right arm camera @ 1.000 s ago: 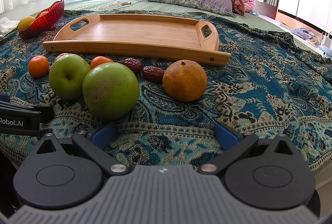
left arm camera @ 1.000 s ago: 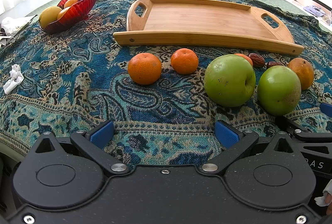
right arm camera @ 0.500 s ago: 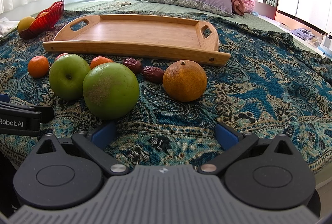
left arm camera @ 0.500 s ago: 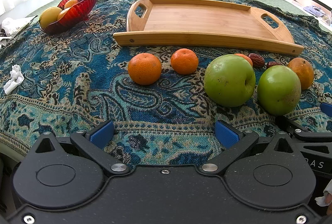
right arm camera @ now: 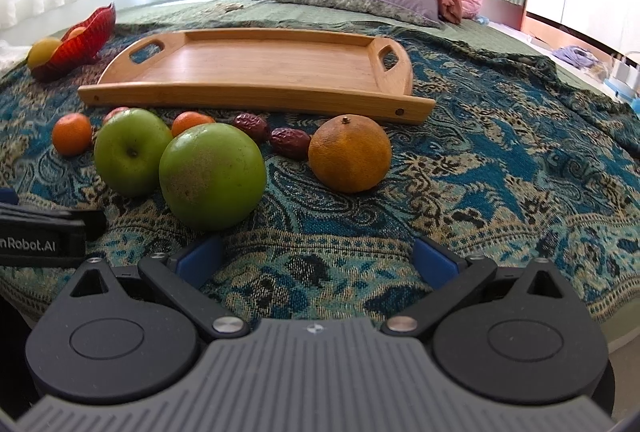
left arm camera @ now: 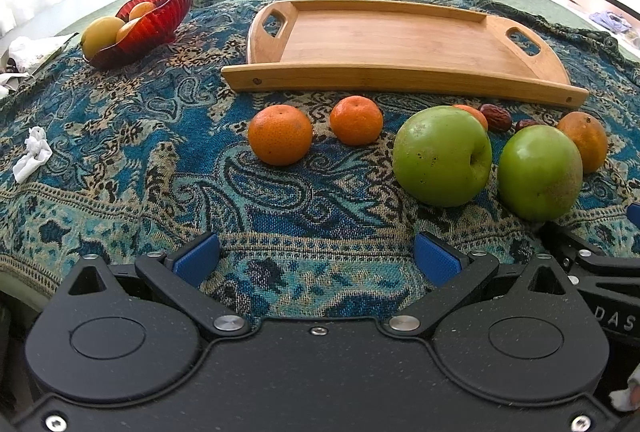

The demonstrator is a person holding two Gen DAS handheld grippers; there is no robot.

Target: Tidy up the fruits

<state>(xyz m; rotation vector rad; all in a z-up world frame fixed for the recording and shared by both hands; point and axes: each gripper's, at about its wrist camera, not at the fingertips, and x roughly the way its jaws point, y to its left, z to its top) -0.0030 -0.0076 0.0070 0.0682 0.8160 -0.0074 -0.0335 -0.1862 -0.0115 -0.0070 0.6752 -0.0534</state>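
While both pairs of jaws stand wide apart with nothing between them, the scene matches the views from a second and half a second back: no fruit has shifted and neither tool has advanced, so, as I judge it, the sorting has not begun.

The left gripper (left arm camera: 316,256) sits low at the bottom of its frame over the patterned blanket (left arm camera: 132,136). Just above it in the centre lie two small mandarins (left arm camera: 280,134), near each other but apart. To their right are two green apples (left arm camera: 442,156), with a third small mandarin peeking out behind the nearer one. Two dark dates (left arm camera: 496,117) lie behind them, and a larger dull orange (left arm camera: 584,141) sits at the right edge.

The right gripper (right arm camera: 316,258) hangs at the bottom of its own frame, with the nearest green apple (right arm camera: 212,174) just above its left finger and the orange (right arm camera: 350,153) right of centre.

Across the upper middle of both views the wooden tray (left arm camera: 404,74) lies bare, beyond the fruit row. A red bowl (left arm camera: 160,20) in the upper left holds yellowish fruit. A crumpled white scrap (left arm camera: 34,152) lies at the left edge.

With the tray unfilled, every piece is yet to be moved; the nearest apple looks the likeliest first pick for the right tool.
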